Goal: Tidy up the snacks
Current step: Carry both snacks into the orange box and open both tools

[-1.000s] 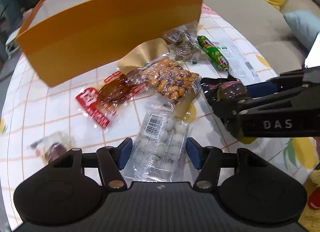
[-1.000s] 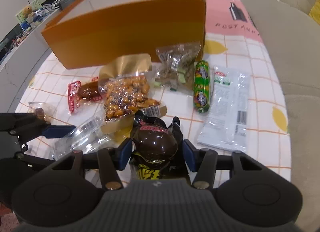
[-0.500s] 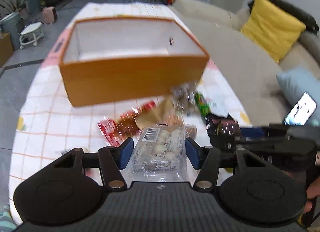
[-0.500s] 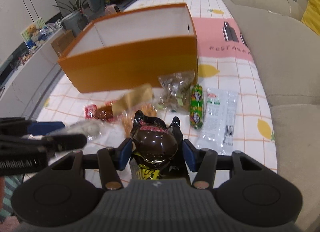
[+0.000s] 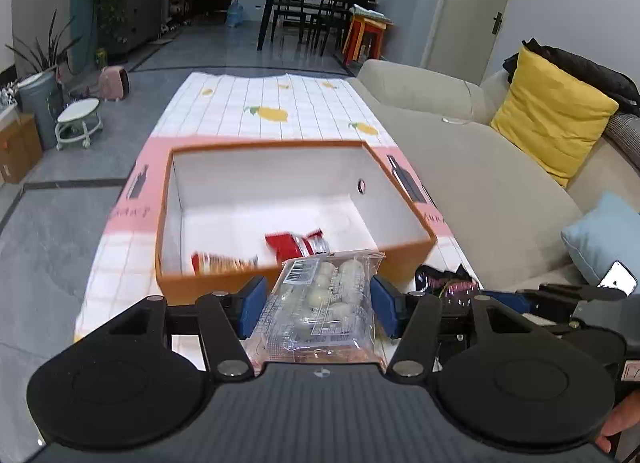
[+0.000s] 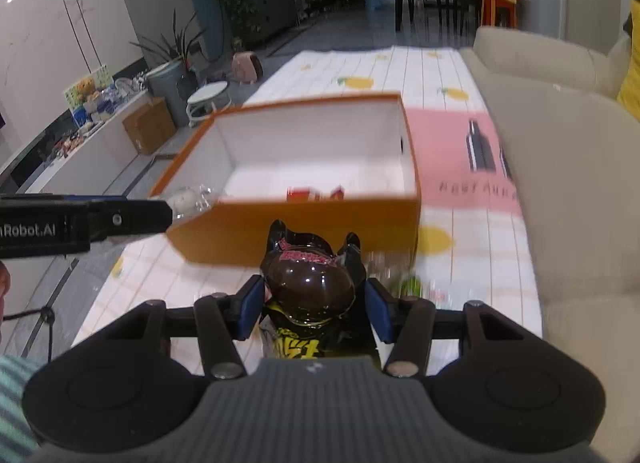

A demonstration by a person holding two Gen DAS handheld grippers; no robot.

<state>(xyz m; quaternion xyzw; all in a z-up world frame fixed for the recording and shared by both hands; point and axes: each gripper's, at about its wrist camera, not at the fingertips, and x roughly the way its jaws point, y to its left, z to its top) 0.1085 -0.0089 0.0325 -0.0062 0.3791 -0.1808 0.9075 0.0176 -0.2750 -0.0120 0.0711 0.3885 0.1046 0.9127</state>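
My left gripper (image 5: 318,305) is shut on a clear packet of white round snacks (image 5: 324,299) and holds it raised at the near wall of the orange box (image 5: 280,283). The box is white inside and holds red snack packets (image 5: 296,244). My right gripper (image 6: 314,309) is shut on a dark brown glossy packet (image 6: 310,287) and holds it above the table, in front of the orange box (image 6: 304,231). The left gripper also shows at the left of the right wrist view (image 6: 80,221), its packet end near the box's left corner.
The table carries a white checked cloth with lemon prints (image 5: 272,111) and a pink band. A beige sofa (image 5: 480,167) with a yellow cushion (image 5: 552,127) runs along the right. A green snack stick (image 6: 410,285) lies blurred on the cloth behind my right fingers.
Both grippers have risen from the table with their packets and moved toward the box. The view now looks down into the box; the snacks left on the table have dropped out of sight.
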